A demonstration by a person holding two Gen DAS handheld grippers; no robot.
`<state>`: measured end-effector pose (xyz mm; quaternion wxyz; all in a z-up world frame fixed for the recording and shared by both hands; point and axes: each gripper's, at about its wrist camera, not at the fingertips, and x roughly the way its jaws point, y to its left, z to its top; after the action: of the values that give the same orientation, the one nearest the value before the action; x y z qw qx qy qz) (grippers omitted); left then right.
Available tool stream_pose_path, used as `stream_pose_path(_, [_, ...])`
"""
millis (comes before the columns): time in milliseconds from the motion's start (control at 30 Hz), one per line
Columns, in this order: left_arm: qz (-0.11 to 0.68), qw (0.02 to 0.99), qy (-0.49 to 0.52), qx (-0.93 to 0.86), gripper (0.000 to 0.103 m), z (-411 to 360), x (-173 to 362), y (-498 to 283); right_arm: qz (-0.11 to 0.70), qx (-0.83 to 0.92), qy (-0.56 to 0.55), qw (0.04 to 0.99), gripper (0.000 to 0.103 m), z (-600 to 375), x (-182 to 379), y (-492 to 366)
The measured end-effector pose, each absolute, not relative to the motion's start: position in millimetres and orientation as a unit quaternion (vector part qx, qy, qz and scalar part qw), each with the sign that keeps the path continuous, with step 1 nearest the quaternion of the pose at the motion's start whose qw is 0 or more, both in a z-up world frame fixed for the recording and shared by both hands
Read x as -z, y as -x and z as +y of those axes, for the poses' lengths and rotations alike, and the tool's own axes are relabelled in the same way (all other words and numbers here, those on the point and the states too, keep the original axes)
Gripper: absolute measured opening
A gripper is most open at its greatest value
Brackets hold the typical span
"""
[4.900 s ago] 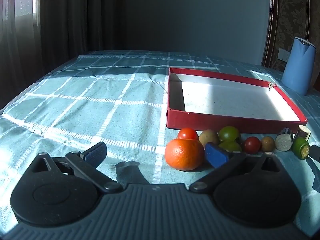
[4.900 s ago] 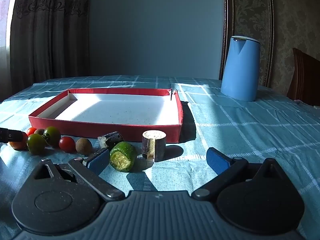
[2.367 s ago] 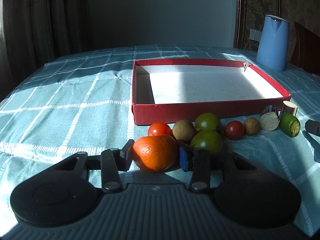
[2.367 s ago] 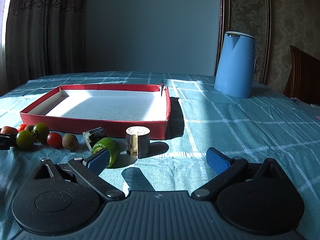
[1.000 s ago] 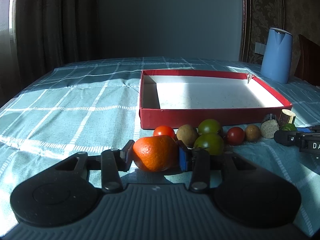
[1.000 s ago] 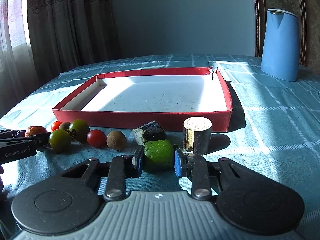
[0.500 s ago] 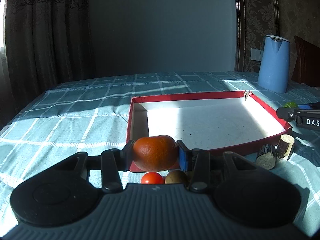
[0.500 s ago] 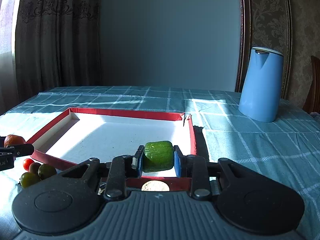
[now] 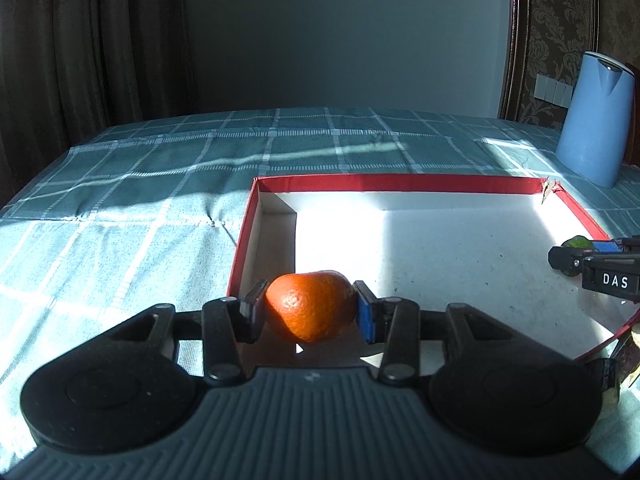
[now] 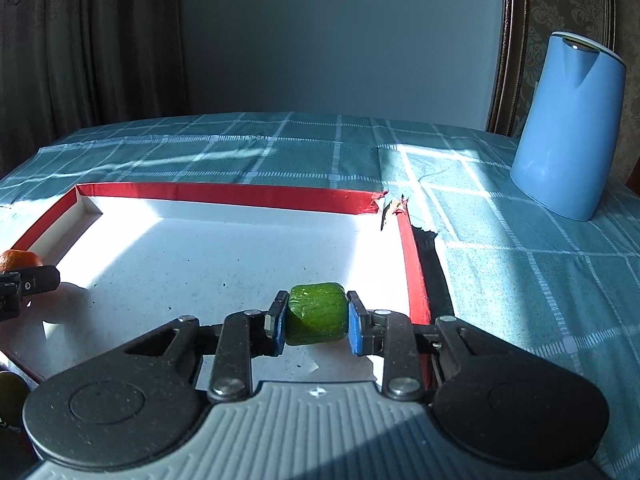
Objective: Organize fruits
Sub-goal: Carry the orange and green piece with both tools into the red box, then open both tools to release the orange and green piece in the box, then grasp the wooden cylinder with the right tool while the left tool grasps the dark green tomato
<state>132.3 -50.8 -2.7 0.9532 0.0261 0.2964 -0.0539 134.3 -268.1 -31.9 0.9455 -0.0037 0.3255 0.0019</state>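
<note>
- The left gripper (image 9: 308, 312) is clamped on one orange mandarin (image 9: 308, 306), held in the air over the near left corner of the red tray (image 9: 244, 240); the fruit's long axis runs across from pad to pad.
- The right gripper (image 10: 316, 320) is clamped on one green fruit piece (image 10: 317, 313), a stubby barrel lying on its side, long axis across between the pads, over the tray's near right corner beside the right wall.
- One tray sits on the checked tablecloth (image 10: 520, 280), its white floor (image 10: 224, 256) bare and sunlit, its far right corner torn.
- In the right wrist view, one dark green fruit (image 10: 10, 396) shows outside the near left edge.
- One blue kettle (image 10: 568, 124) stands upright on the table's far right side, well apart from the tray.
</note>
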Motion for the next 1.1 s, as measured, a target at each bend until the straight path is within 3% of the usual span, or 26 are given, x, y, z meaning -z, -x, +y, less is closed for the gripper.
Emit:
stream_pose_path(100, [0.293, 0.954, -0.04, 0.051, 0.044, -53.6, 3.4, -129.9, 0.328, -0.002, 0.006, 0.945, 0.031, -266.0, 31.7, -136.0])
stream_pose_path(167, [0.285, 0.956, -0.04, 0.058, 0.063, -54.8, 1.9, -127.2, 0.33, 0.0, 0.005, 0.944, 0.044, -266.5, 31.6, -136.4])
stream_pose_path(200, [0.28, 0.958, -0.042, 0.055, 0.072, -55.9, 1.5, -125.4, 0.327, 0.001, 0.0, 0.945, 0.057, -267.9, 30.5, -135.6])
stream_pose_path(233, [0.275, 0.959, -0.047, 0.06, 0.074, -57.4, 0.9, -122.5, 0.319, 0.0, -0.006, 0.948, 0.07, -269.5, 28.3, -132.9])
stream_pose_path(267, [0.265, 0.961, -0.054, 0.054, 0.075, -59.3, 0.1, -119.4, 0.309, 0.003, -0.009, 0.951, 0.074, -271.0, 26.0, -130.4])
stream_pose_path(433, [0.221, 0.972, -0.064, 0.046, 0.076, -58.0, -5.4, -97.9, 0.256, 0.02, -0.016, 0.966, 0.075, -279.6, 14.9, -112.0])
stream_pose_path(733, [0.176, 0.981, 0.013, 0.079, 0.085, -26.6, -5.8, -37.6, 0.221, 0.013, -0.093, 0.971, 0.075, -308.4, 13.2, -63.7])
stream_pose_path(800, [0.173, 0.979, 0.036, 0.099, 0.093, -20.1, -7.5, -29.3, 0.225, 0.008, -0.087, 0.97, 0.075, -309.9, 16.9, -47.3])
stream_pose_path(900, [0.185, 0.973, 0.049, 0.128, 0.093, -15.6, -7.0, -19.8, 0.229, 0.001, -0.054, 0.972, 0.075, -312.3, 22.5, -18.0])
stream_pose_path(1100, [0.194, 0.973, -0.017, 0.127, 0.093, -32.3, -1.5, -0.9, 0.243, -0.015, 0.0, 0.97, 0.075, -308.9, 21.6, 7.9])
